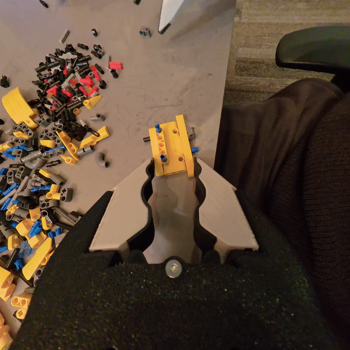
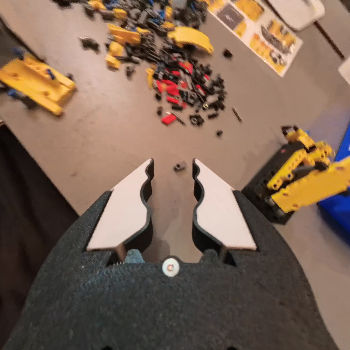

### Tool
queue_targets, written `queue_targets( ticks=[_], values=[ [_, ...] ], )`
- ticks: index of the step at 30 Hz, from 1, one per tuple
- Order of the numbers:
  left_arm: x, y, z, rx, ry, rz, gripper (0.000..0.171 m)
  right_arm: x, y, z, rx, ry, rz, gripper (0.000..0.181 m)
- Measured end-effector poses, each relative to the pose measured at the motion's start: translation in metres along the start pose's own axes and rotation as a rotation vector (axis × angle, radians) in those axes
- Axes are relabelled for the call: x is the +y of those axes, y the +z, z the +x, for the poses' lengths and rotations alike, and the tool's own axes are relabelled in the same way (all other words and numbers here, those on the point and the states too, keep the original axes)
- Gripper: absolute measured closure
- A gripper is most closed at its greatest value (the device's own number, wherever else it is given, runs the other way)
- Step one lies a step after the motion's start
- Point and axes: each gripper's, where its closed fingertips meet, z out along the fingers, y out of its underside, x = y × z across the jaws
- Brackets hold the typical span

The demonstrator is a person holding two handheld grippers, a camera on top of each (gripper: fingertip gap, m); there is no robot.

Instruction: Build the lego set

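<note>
Left tongs [image 1: 174,164] are clamping a yellow block assembly [image 1: 171,149] near the grey table's [image 1: 161,79] edge, carpet [image 1: 284,28] beyond; right tongs [image 2: 173,164] are hovering apart over a small dark piece [image 2: 180,166].

yellow assembly [image 1: 170,149]: smooth plastic | table [image 1: 151,85]: matt grey, scuffed | left gripper [image 1: 174,166]: grainy black body
</note>
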Motion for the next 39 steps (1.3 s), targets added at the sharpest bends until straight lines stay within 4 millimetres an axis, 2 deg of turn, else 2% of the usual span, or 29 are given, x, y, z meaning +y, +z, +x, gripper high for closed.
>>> queue_targets(
  ticks=[3,6,9,10,11,12,15,18,22,25,26,28,29,30,32,35,38,39],
  values=[
    [0.0,0.0,0.0,-0.001,-0.008,-0.001,0.13,0.012,0.003,0.013,-0.011,0.111,0.011,0.14],
    [0.0,0.0,0.0,-0.002,-0.012,-0.001,0.13,0.015,0.009,0.011,-0.077,0.225,0.038,0.14],
    [0.0,0.0,-0.001,-0.005,-0.017,-0.002,0.13,0.019,0.016,0.013,-0.078,0.258,0.02,0.143],
    [-0.001,0.001,-0.001,-0.009,-0.02,-0.002,0.13,0.02,0.018,0.013,-0.071,0.253,0.013,0.148],
    [-0.001,0.001,-0.002,-0.016,-0.024,-0.003,0.13,0.019,0.018,0.013,-0.068,0.249,0.014,0.172],
    [-0.001,0.002,-0.003,-0.026,-0.029,-0.004,0.13,0.019,0.019,0.013,-0.065,0.24,0.011,0.181],
    [-0.003,0.003,-0.003,-0.038,-0.031,-0.002,0.13,0.015,0.019,0.006,-0.07,0.192,0.007,0.181],
    [-0.015,-0.004,-0.007,-0.029,-0.113,0.075,0.122,-0.005,0.011,-0.009,-0.084,0.107,0.079,0.181],
    [-0.051,-0.028,0.0,0.093,-0.22,0.307,0.122,-0.041,-0.008,-0.039,-0.088,-0.053,0.203,0.181],
    [-0.059,-0.037,-0.004,0.094,-0.26,0.358,0.122,-0.061,-0.018,-0.056,-0.054,-0.171,0.25,0.181],
    [-0.056,-0.036,-0.009,0.065,-0.264,0.347,0.122,-0.061,-0.018,-0.055,-0.026,-0.197,0.231,0.181],
    [-0.05,-0.033,-0.015,0.018,-0.253,0.319,0.122,-0.053,-0.01,-0.039,0.052,-0.203,0.17,0.181],
    [-0.049,-0.032,-0.014,0.019,-0.25,0.312,0.122,-0.047,-0.005,-0.027,0.091,-0.178,0.152,0.173],
    [-0.048,-0.03,-0.012,0.026,-0.25,0.306,0.122,-0.041,0.002,-0.014,0.123,-0.129,0.143,0.157],
    [-0.047,-0.028,-0.01,0.025,-0.244,0.291,0.122,-0.029,0.018,0.002,0.104,0.009,0.121,0.153],
    [-0.046,-0.029,-0.009,0.016,-0.234,0.285,0.122,-0.023,0.036,0.01,0.023,0.139,0.114,0.153],
    [-0.046,-0.032,-0.012,0.029,-0.261,0.303,0.123,-0.017,0.047,0.015,0.009,0.147,0.074,0.154],
    [-0.046,-0.033,-0.014,0.036,-0.275,0.313,0.123,-0.015,0.049,0.014,-0.007,0.141,0.053,0.162]
  ],
)
